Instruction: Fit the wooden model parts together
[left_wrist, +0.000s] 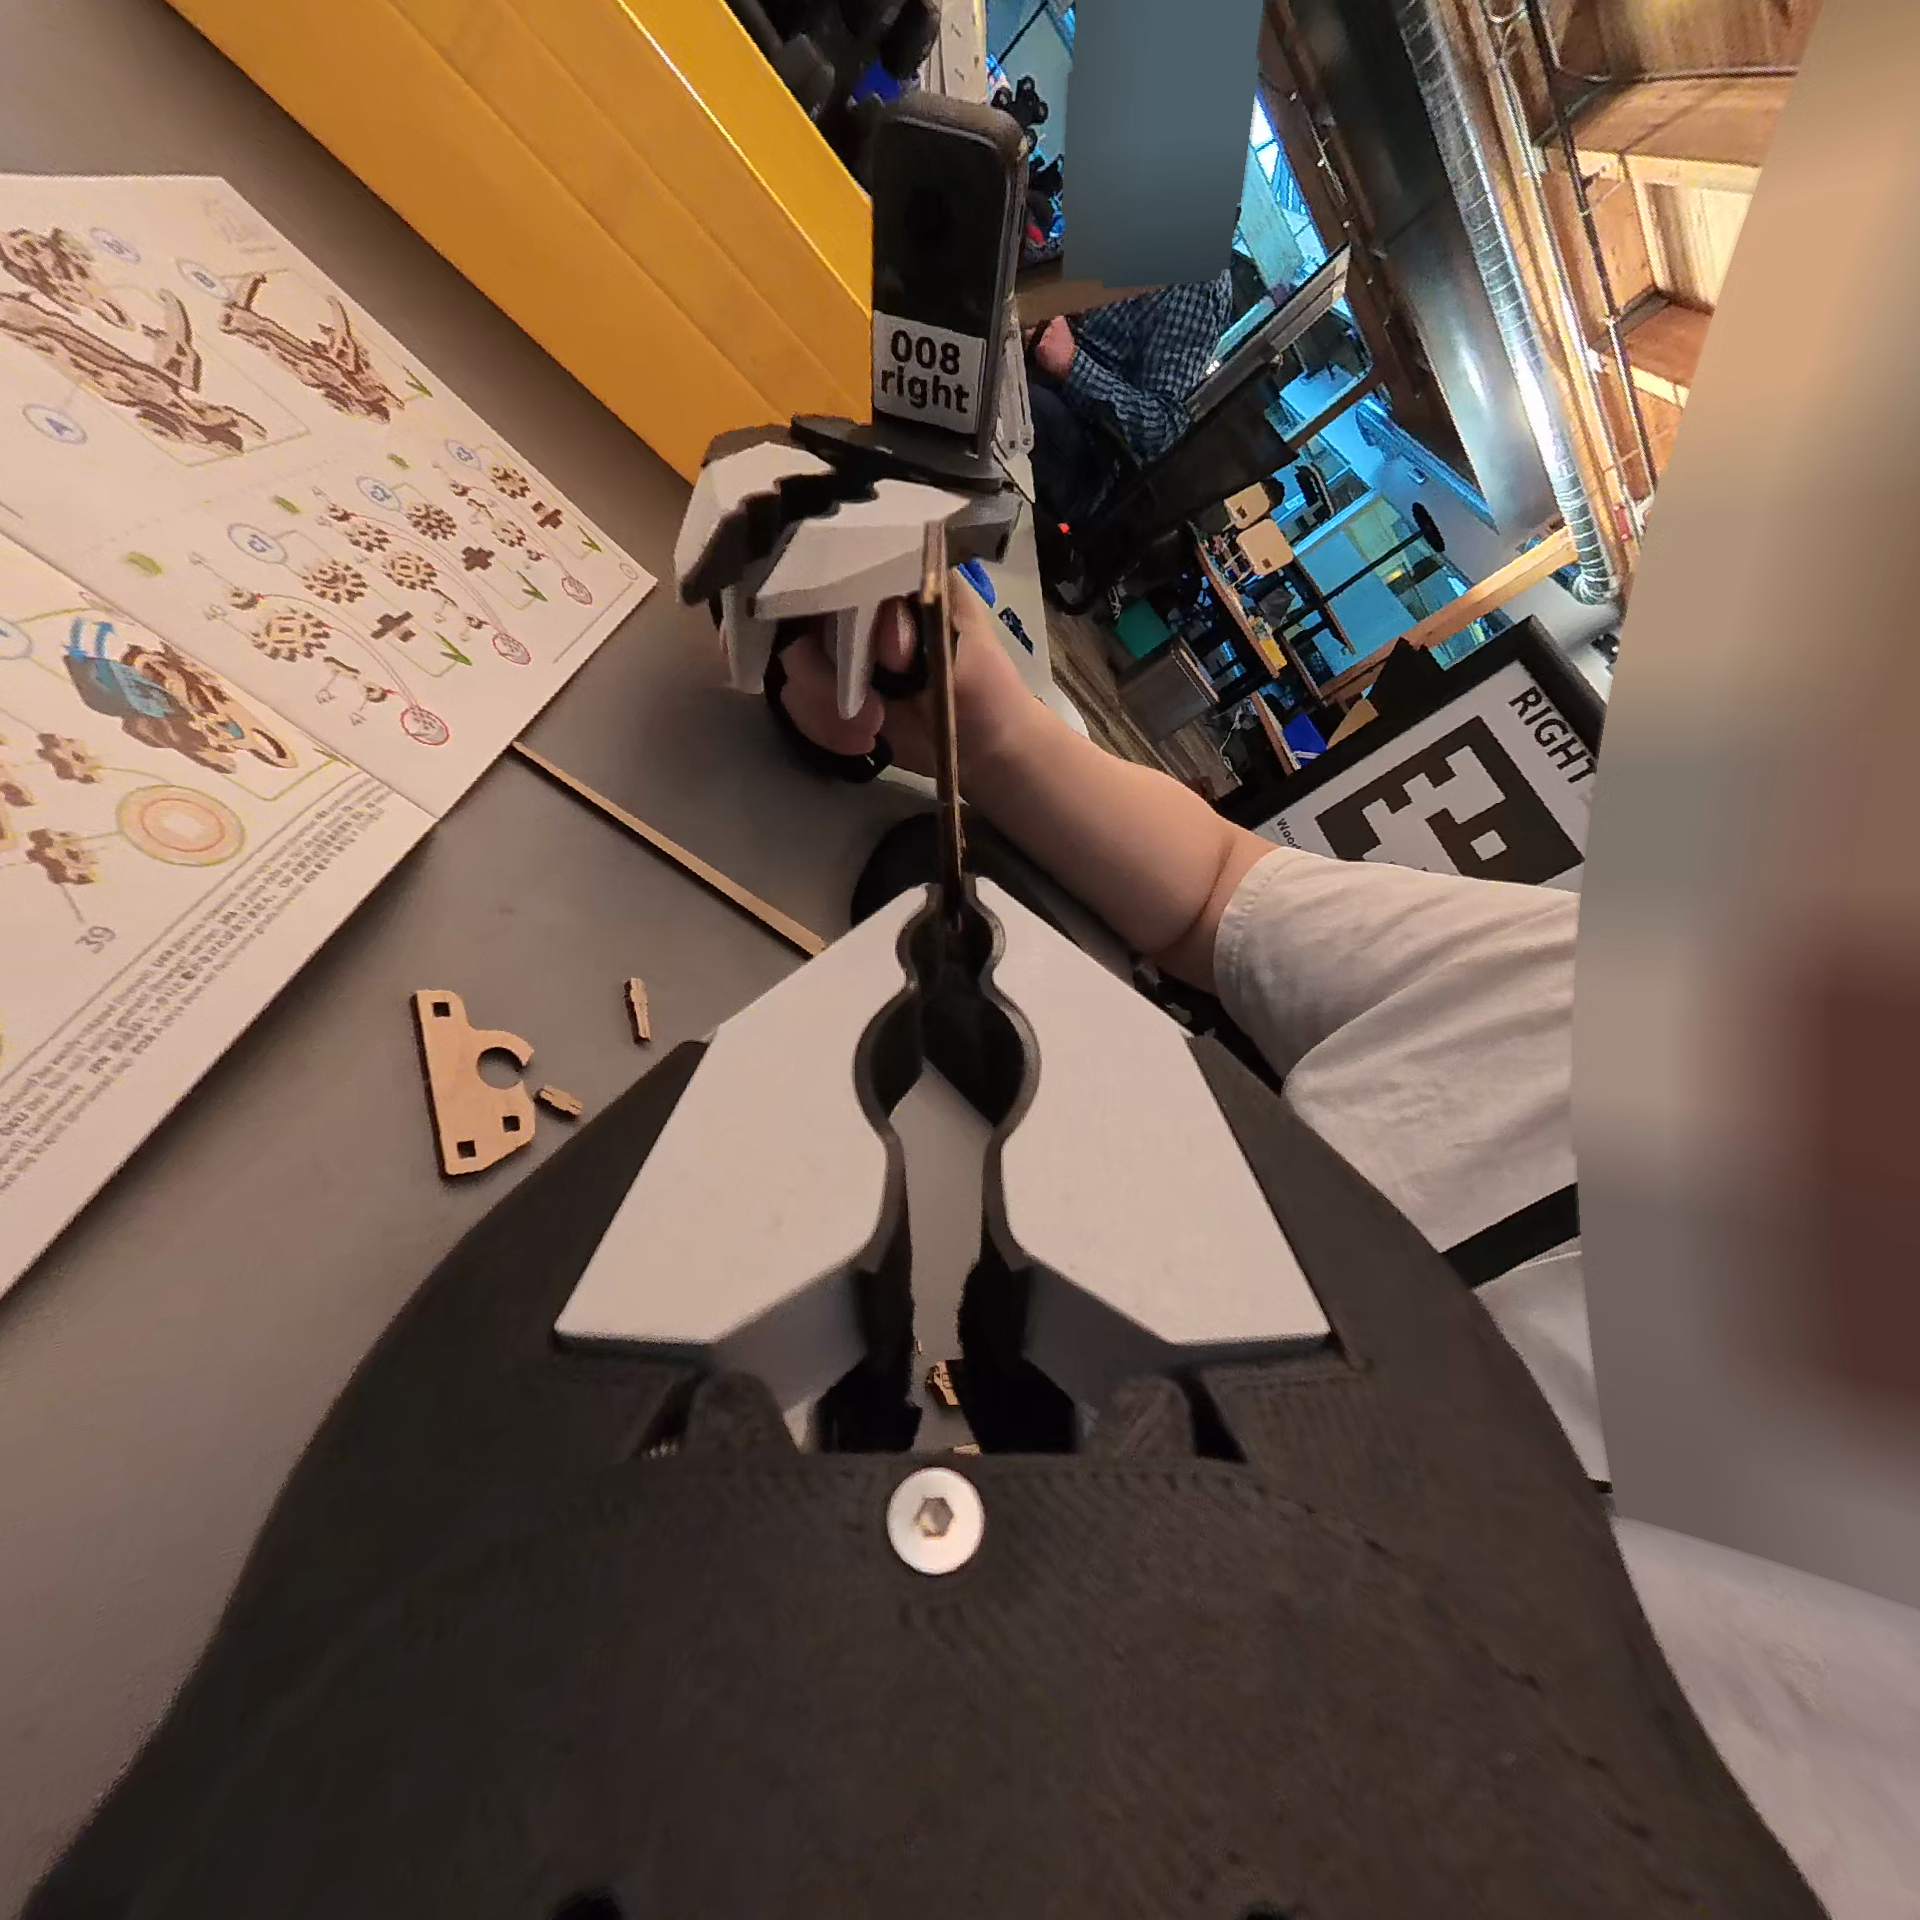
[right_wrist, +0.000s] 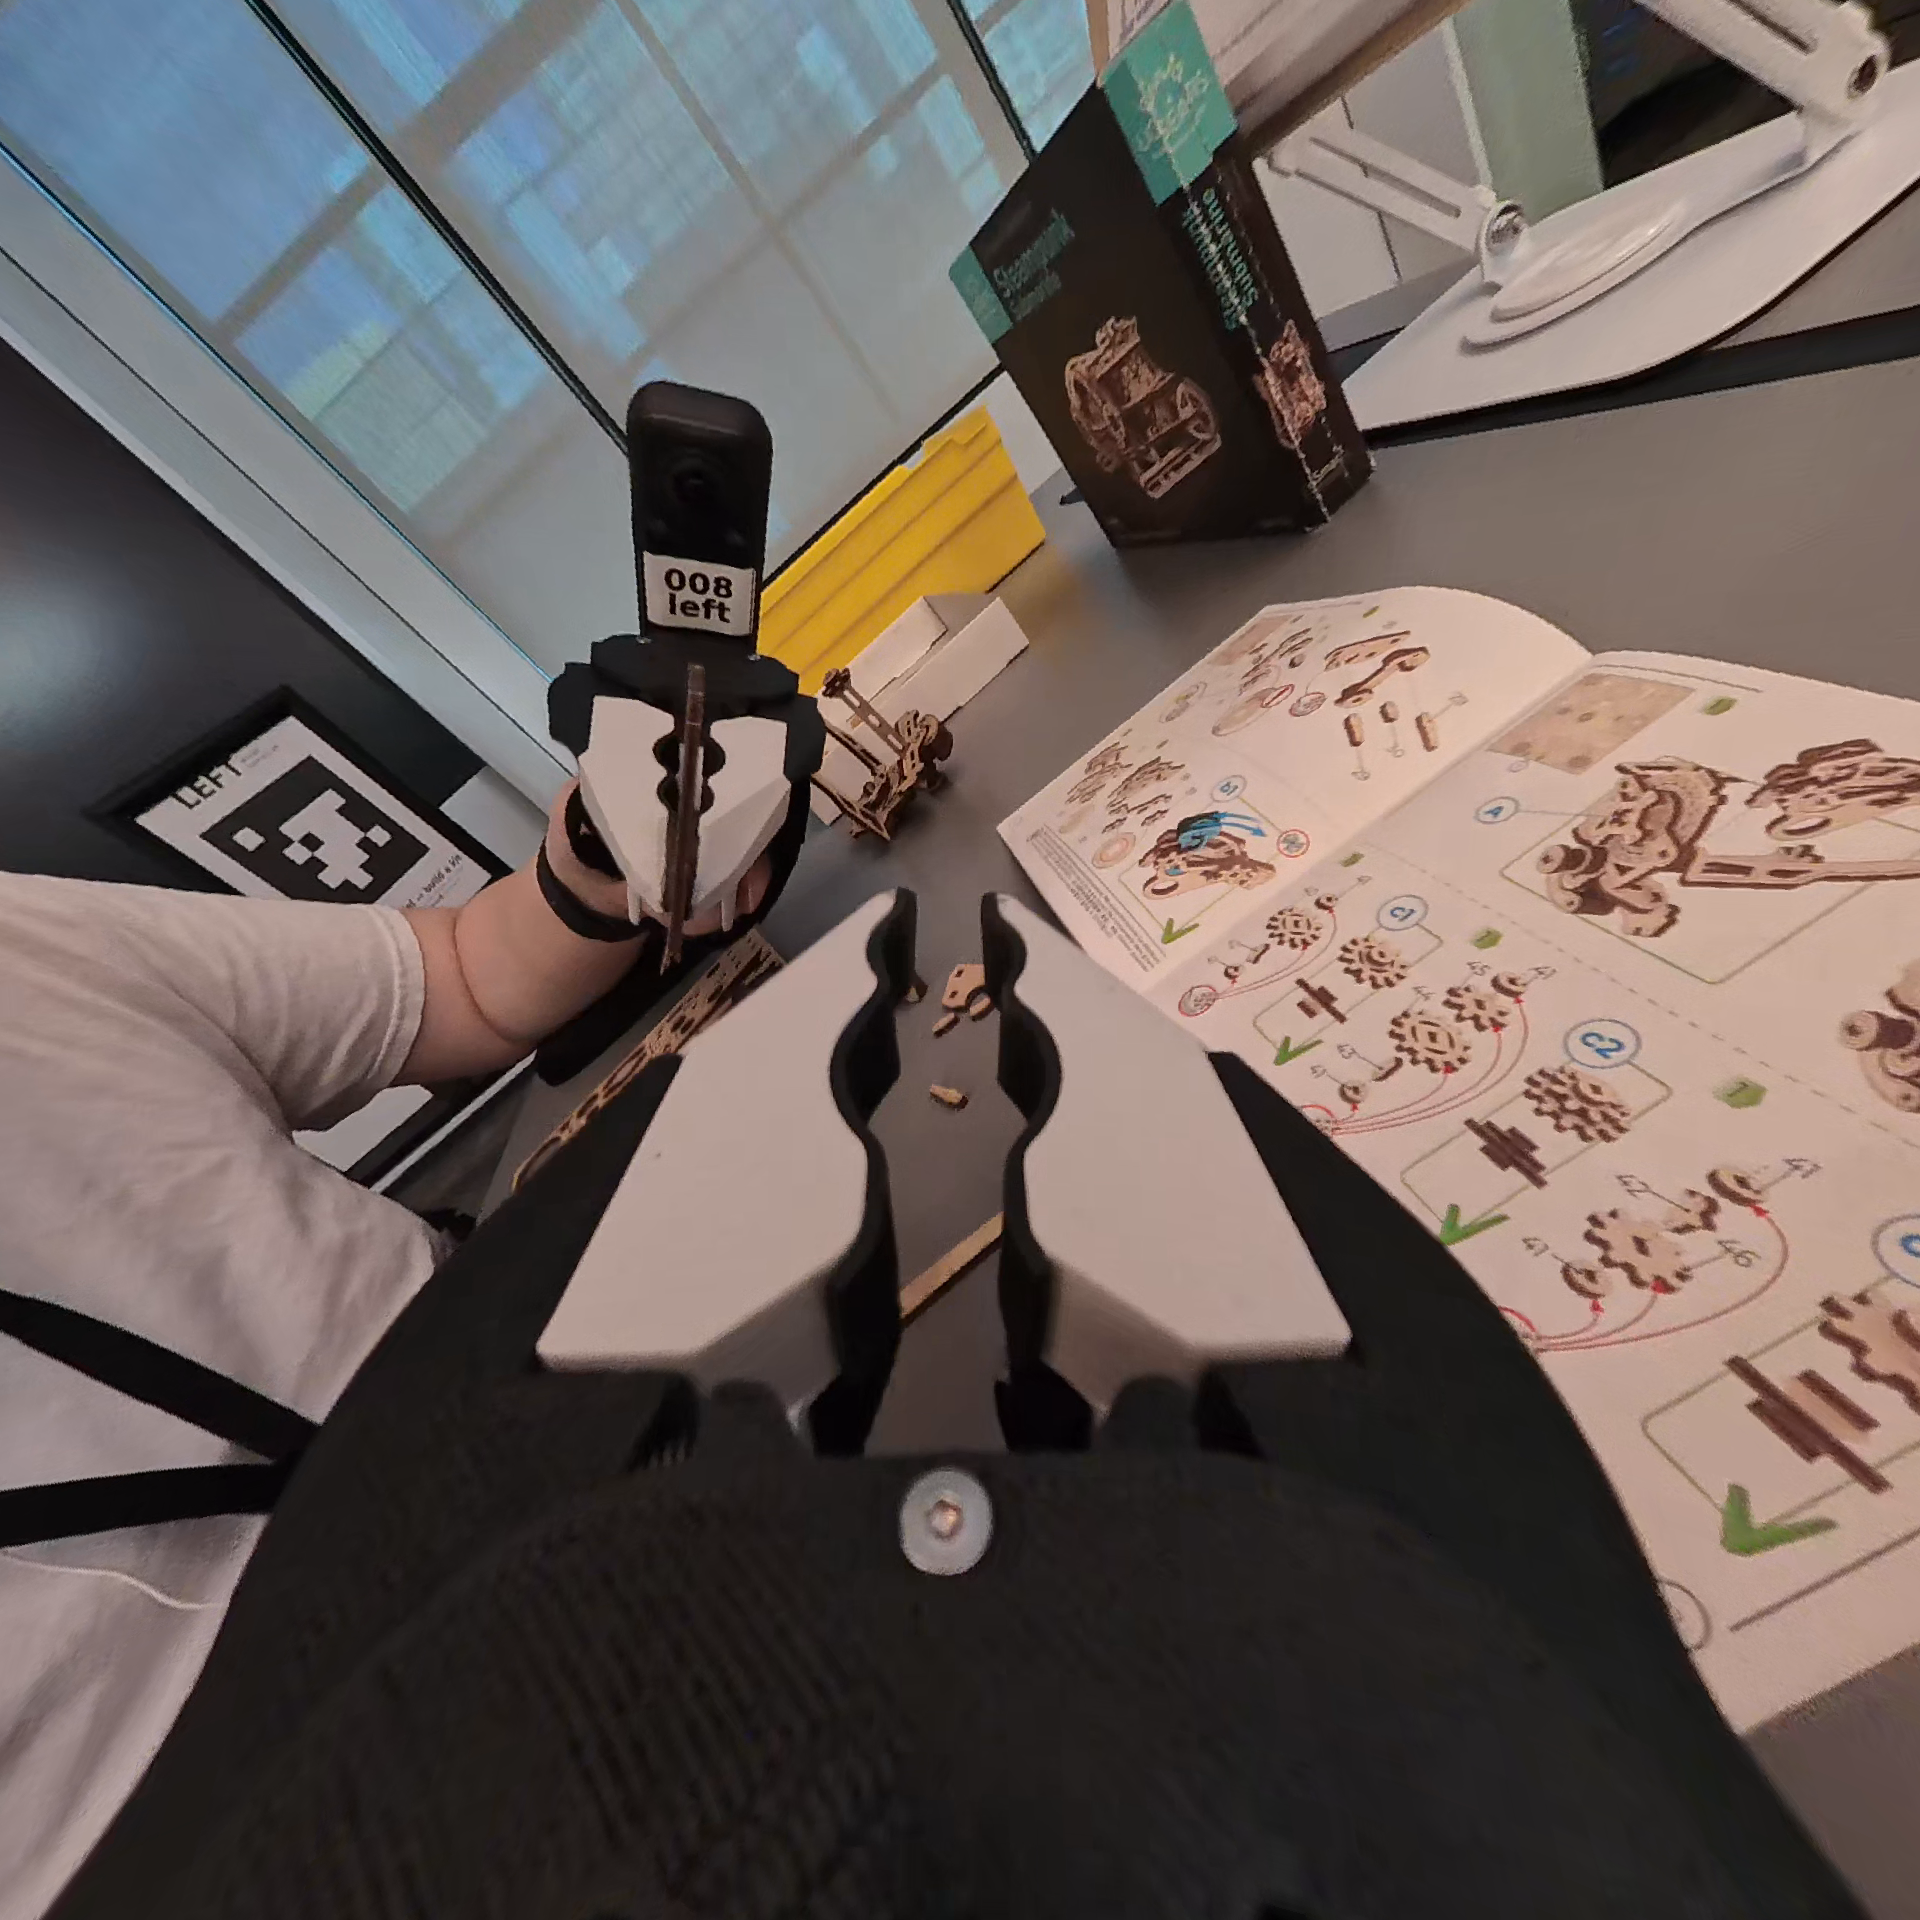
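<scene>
My left gripper (left_wrist: 951, 920) is shut on a thin dark wooden part (left_wrist: 943, 727), seen edge-on and sticking up past the fingertips. It also shows in the right wrist view (right_wrist: 681, 810), held by the left gripper (right_wrist: 675, 920) above the table edge. My right gripper (right_wrist: 948, 914) is open and empty, a short way from the held part. In the left wrist view the right gripper (left_wrist: 800, 681) hangs just left of the part's far end. A flat wooden plate with holes (left_wrist: 473, 1081) and small pegs (left_wrist: 637, 1008) lie on the grey table; the small parts (right_wrist: 966, 987) lie below the right gripper.
An open instruction booklet (right_wrist: 1507, 987) covers the table's right side. A partly built wooden model (right_wrist: 883, 758), a white box (right_wrist: 945, 634), a yellow box (right_wrist: 904, 561) and a dark kit box (right_wrist: 1164, 353) stand behind. A cut wooden sheet (right_wrist: 665, 1029) lies at the table edge. The tips of one gripper are about 9 centimetres away from the tips of the other.
</scene>
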